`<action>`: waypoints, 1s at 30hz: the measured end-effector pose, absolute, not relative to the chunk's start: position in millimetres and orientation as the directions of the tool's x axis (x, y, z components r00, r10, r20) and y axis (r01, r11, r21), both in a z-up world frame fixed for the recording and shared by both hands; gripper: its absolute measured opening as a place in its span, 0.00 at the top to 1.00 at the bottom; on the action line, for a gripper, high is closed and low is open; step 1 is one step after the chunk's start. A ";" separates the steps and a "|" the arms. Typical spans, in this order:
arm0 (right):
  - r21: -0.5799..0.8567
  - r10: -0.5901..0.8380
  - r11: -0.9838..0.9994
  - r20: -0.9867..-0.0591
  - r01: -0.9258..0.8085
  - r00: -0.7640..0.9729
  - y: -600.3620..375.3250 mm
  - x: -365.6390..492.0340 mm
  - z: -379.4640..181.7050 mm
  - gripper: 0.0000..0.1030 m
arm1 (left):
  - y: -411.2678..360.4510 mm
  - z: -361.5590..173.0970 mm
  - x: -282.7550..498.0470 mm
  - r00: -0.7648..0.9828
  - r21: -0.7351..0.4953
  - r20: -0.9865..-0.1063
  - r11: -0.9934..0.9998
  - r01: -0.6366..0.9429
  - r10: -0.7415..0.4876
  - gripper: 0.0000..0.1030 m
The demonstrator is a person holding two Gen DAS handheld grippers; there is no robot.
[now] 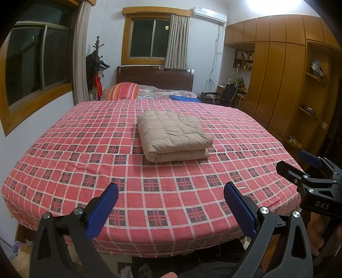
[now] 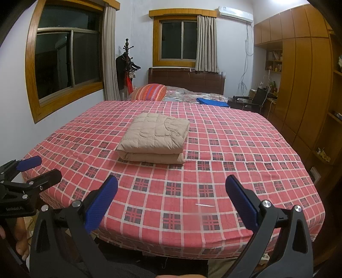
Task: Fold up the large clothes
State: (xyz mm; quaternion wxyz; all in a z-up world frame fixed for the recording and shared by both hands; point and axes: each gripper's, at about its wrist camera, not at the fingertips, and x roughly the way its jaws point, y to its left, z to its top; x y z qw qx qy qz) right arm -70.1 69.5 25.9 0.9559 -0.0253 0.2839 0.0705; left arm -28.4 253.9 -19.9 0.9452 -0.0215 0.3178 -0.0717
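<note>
Both sets of jaws stand wide apart with nothing between them. The left gripper (image 1: 171, 209) is held over the near edge of the bed (image 1: 64, 171), its blue pads (image 1: 102, 211) pointing toward the headboard (image 1: 154, 78); the right gripper (image 2: 171, 205) is held the same way just beside it and shows at the right edge of the left view, its jaws also spread. The quilt (image 1: 174, 136), beige and padded, lies folded into a thick rectangular bundle near the middle of the bed on the red checked sheet (image 1: 192, 192), well apart from both grippers. In the right view the quilt (image 2: 155, 139) sits left of centre, its folded edge facing the cameras. A small white scrap (image 2: 204, 205) lies on the sheet near the right gripper. At the head of the bed are a striped pillow (image 1: 122, 91) and a blue cloth (image 1: 183, 98). A coat rack (image 1: 98, 57) stands in the corner by the window (image 1: 149, 38), an air conditioner (image 1: 209, 14) hangs above, and a wooden wardrobe (image 1: 277, 64) lines the right wall. A hand (image 2: 19, 233) grips the left gripper's handle.
</note>
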 end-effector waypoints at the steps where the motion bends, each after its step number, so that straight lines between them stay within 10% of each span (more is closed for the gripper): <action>1: -0.009 0.121 0.989 -0.545 -0.149 0.830 69.0 -71.1 25.5 0.03 | 253.8 -19.7 -28.9 0.788 -0.086 -0.597 0.989 0.122 -0.149 0.04; 30: -0.008 0.120 0.989 -0.544 -0.148 0.831 70.1 -72.2 24.8 0.03 | 254.0 -17.5 -29.0 0.788 -0.087 -0.598 0.989 0.118 -0.146 0.04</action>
